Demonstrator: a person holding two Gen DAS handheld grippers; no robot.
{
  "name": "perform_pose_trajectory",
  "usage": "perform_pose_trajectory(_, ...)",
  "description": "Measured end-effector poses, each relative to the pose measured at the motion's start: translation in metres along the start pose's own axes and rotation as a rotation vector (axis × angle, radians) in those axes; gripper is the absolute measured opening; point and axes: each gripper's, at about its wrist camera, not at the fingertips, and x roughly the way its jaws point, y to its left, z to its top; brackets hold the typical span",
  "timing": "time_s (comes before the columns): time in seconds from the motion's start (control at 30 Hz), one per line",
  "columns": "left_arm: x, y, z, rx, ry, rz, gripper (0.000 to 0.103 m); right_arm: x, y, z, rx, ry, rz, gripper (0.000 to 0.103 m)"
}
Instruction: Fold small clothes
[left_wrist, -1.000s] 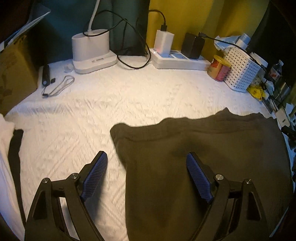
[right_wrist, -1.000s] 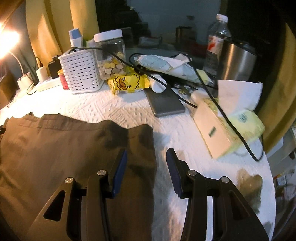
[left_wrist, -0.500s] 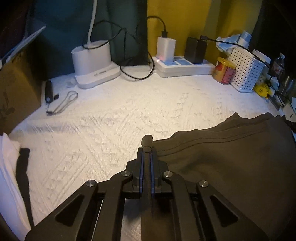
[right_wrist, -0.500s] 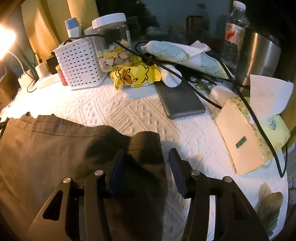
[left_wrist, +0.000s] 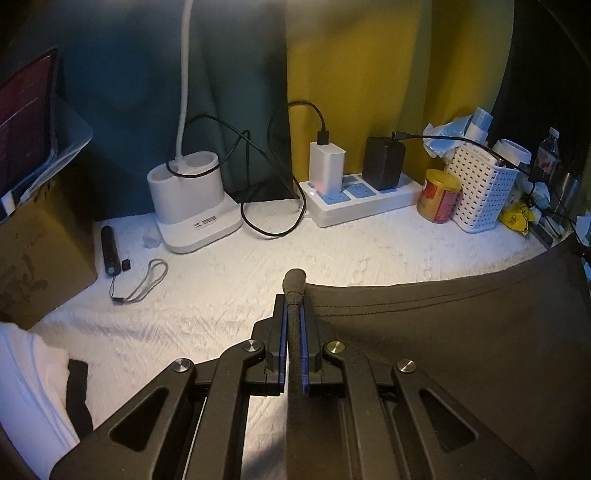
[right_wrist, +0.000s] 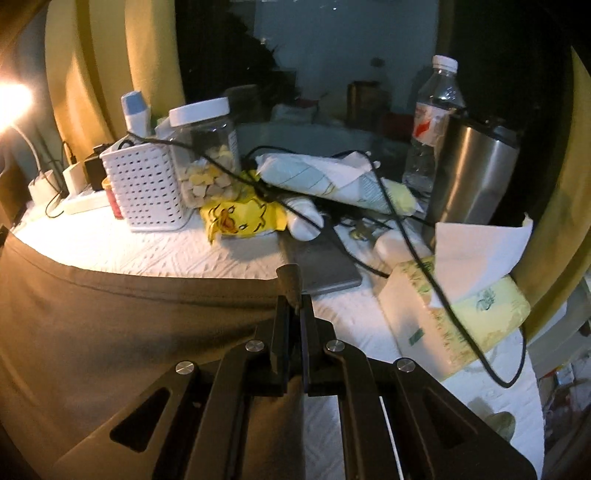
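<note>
A dark brown garment (left_wrist: 461, 350) with a stitched waistband lies over the white textured cloth (left_wrist: 258, 266) on the table. My left gripper (left_wrist: 294, 314) is shut on the garment's left corner, a roll of fabric poking out past the tips. My right gripper (right_wrist: 294, 306) is shut on the garment's right corner (right_wrist: 290, 275). The garment (right_wrist: 129, 325) stretches taut between the two grippers, its top edge lifted off the cloth.
At the back stand a white lamp base (left_wrist: 192, 206), a power strip (left_wrist: 362, 199) with chargers, a red can (left_wrist: 439, 195) and a white perforated basket (left_wrist: 480, 188). On the right are a phone (right_wrist: 325, 266), a tissue box (right_wrist: 454, 310), a steel tumbler (right_wrist: 476, 173), a water bottle (right_wrist: 432, 122), a jar (right_wrist: 207, 155) and cables.
Both grippers have closed on the garment's top corners, the left first, then the right. They have raised and pulled the waistband edge taut, away from the table.
</note>
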Motion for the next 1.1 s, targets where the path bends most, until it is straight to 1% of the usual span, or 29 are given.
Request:
perform_pose_trajectory(0.07, 0.012, -0.001, -0.003, 0.004, 0.039, -0.005, 0.004, 0.001, -0.002, 0.001, 0.004, 0.003, -0.006, 0.006)
perform_pose_trajectory(0.13, 0.023, 0.0, -0.006, -0.002, 0.077, -0.016, 0.004, 0.009, -0.004, -0.002, 0.011, 0.032, -0.005, 0.006)
perform_pose_trajectory(0.2, 0.025, 0.001, -0.009, -0.026, 0.082, -0.027, 0.004, 0.018, -0.004, -0.007, 0.015, 0.056, -0.004, 0.006)
perform_pose_trajectory(0.27, 0.025, 0.001, -0.011, -0.033, 0.085, -0.021, 0.006, 0.025, -0.002, -0.011, 0.012, 0.077, -0.01, 0.006)
perform_pose_trajectory(0.4, 0.033, 0.003, -0.016, -0.072, 0.118, -0.013, 0.007, 0.03, 0.002, -0.013, -0.001, 0.1, -0.029, 0.006)
perform_pose_trajectory(0.5, 0.037, 0.002, -0.022, -0.074, 0.135, 0.016, 0.015, 0.033, 0.006, -0.013, -0.014, 0.114, -0.053, 0.006)
perform_pose_trajectory(0.53, 0.037, 0.001, -0.023, -0.072, 0.136, 0.017, 0.021, 0.033, 0.008, -0.013, -0.018, 0.114, -0.062, 0.006)
perform_pose_trajectory(0.57, 0.037, 0.002, -0.024, -0.074, 0.136, 0.014, 0.031, 0.033, 0.009, -0.013, -0.022, 0.116, -0.07, 0.006)
perform_pose_trajectory(0.63, 0.033, 0.002, -0.024, -0.079, 0.125, 0.01, 0.039, 0.032, 0.011, -0.012, -0.024, 0.119, -0.084, 0.006)
perform_pose_trajectory(0.7, 0.028, 0.003, -0.024, -0.087, 0.111, 0.01, 0.039, 0.027, 0.014, -0.009, -0.037, 0.109, -0.1, 0.006)
perform_pose_trajectory(0.73, 0.025, 0.003, -0.023, -0.081, 0.104, 0.016, 0.042, 0.025, 0.016, -0.008, -0.044, 0.111, -0.108, 0.006)
perform_pose_trajectory(0.77, 0.022, 0.002, -0.022, -0.078, 0.097, 0.019, 0.05, 0.023, 0.017, -0.008, -0.048, 0.112, -0.11, 0.011)
perform_pose_trajectory(0.8, 0.018, 0.001, -0.022, -0.076, 0.084, 0.016, 0.056, 0.021, 0.018, -0.007, -0.051, 0.112, -0.111, 0.015)
perform_pose_trajectory(0.83, 0.014, 0.002, -0.021, -0.077, 0.072, 0.012, 0.064, 0.018, 0.019, -0.007, -0.055, 0.104, -0.113, 0.017)
perform_pose_trajectory(0.87, 0.01, 0.002, -0.021, -0.078, 0.062, 0.01, 0.068, 0.014, 0.02, -0.006, -0.06, 0.093, -0.111, 0.018)
perform_pose_trajectory(0.93, 0.001, 0.001, -0.02, -0.081, 0.041, 0.0, 0.068, 0.006, 0.022, -0.004, -0.068, 0.08, -0.115, 0.023)
perform_pose_trajectory(0.97, -0.002, -0.001, -0.019, -0.08, 0.035, -0.006, 0.068, 0.0, 0.022, -0.004, -0.069, 0.073, -0.117, 0.033)
perform_pose_trajectory(1.03, -0.01, -0.004, -0.02, -0.077, 0.023, -0.028, 0.068, -0.007, 0.025, -0.002, -0.07, 0.062, -0.117, 0.044)
perform_pose_trajectory(1.1, -0.017, -0.008, -0.021, -0.072, 0.012, -0.042, 0.068, -0.016, 0.026, -0.002, -0.07, 0.054, -0.113, 0.044)
